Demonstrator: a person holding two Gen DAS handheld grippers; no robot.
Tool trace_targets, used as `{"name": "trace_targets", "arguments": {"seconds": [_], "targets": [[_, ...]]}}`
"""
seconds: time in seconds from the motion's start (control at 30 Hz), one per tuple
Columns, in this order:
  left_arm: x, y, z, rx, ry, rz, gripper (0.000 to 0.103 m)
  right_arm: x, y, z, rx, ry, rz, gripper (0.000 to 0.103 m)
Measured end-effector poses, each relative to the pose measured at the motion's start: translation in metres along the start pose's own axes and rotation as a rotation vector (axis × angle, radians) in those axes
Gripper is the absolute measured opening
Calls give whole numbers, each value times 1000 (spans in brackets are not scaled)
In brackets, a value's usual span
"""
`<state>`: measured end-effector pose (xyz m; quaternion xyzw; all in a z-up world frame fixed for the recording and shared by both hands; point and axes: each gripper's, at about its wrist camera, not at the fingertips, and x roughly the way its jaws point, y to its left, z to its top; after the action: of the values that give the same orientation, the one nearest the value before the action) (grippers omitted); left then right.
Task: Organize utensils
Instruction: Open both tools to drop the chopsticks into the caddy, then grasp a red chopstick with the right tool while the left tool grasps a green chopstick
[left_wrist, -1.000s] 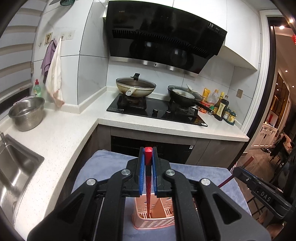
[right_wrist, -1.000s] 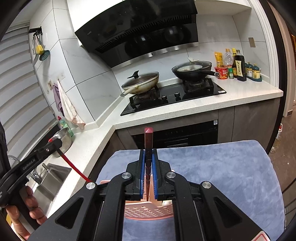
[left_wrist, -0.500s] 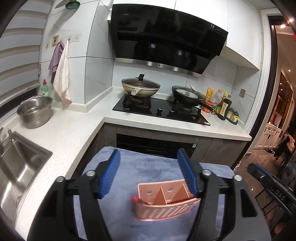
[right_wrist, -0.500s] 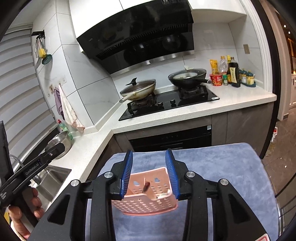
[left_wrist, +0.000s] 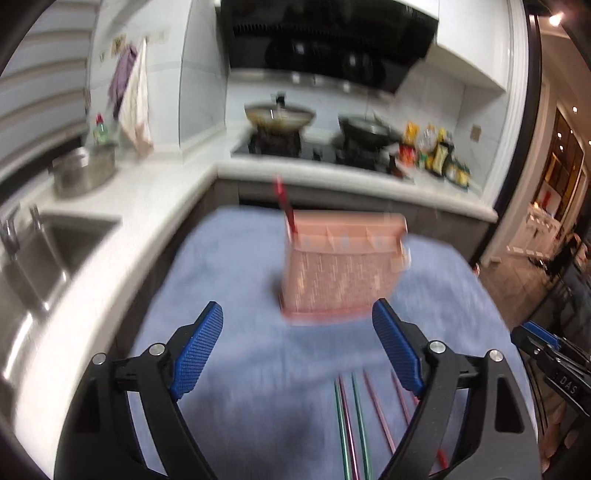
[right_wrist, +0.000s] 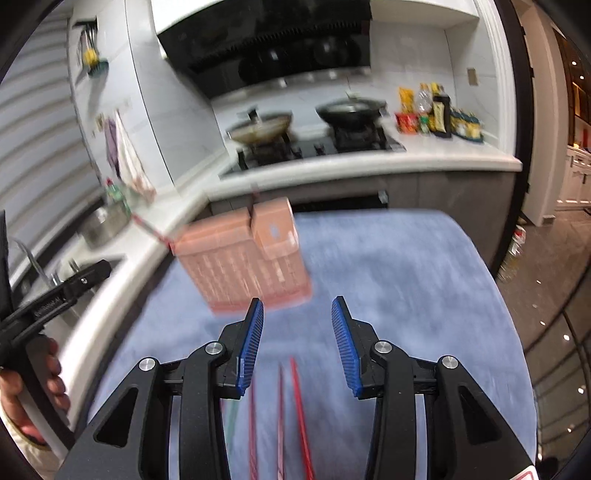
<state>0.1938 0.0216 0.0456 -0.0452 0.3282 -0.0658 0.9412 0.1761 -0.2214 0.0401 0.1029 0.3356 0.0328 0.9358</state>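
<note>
The pink perforated plastic utensil holder (left_wrist: 341, 269) stands near the far edge of the blue towel-covered table (left_wrist: 229, 280), a red chopstick (left_wrist: 285, 205) leaning out of its left compartment. More thin coloured chopsticks (left_wrist: 356, 417) lie at the near edge. The left gripper (left_wrist: 297, 354) is opening wide, with nothing between its pads; the right gripper (right_wrist: 297, 345) holds a narrower, empty gap. Both views are blurred, so a hasty pinch could scatter the close-lying sticks or grab two at once.
</note>
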Motion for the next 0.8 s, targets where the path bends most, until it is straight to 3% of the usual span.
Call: {"name": "trace_targets", "arguments": {"seconds": [0.2,0.43,0.8], "targets": [[4,-4,-90,0,175,-8,79,-8,-8,-79,-16,102,-96,38],[6,-4,-155,6,321,-7,79,-9,-13,-135,14,202,-98,38],[-3,-9,-184,35,371,-37,79,-6,-15,-175,33,268,-99,36]]}}
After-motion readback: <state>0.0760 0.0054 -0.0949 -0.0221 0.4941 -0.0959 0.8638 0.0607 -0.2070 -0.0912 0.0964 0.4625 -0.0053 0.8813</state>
